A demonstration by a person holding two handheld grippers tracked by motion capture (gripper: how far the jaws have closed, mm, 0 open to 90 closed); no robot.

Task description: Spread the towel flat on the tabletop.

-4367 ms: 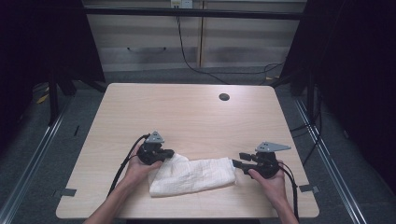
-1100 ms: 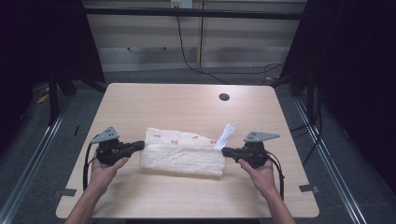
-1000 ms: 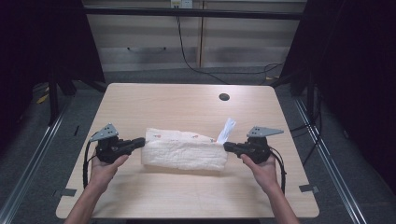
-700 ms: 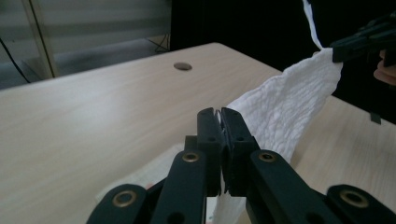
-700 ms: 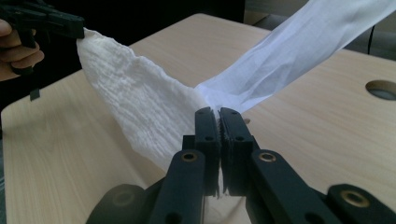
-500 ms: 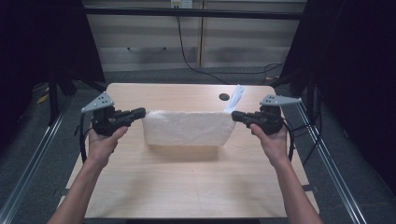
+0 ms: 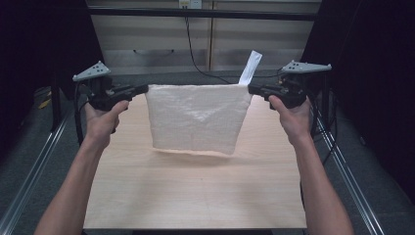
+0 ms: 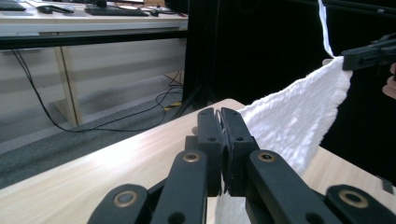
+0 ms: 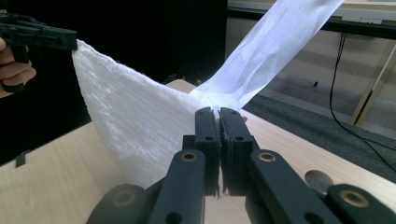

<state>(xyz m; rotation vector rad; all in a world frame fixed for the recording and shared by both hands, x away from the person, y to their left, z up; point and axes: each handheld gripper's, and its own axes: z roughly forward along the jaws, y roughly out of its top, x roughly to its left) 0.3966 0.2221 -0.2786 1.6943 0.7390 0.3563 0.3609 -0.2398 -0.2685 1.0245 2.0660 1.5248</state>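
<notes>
The white towel (image 7: 195, 117) hangs above the worktop (image 7: 195, 191) with its top edge stretched level, its long axis running between the two hands. The left gripper (image 7: 142, 89) pinches its left top corner and the right gripper (image 7: 253, 89) its right, each equally near. A blank white tag (image 7: 250, 66) sticks up at the right corner; no writing is readable.
</notes>
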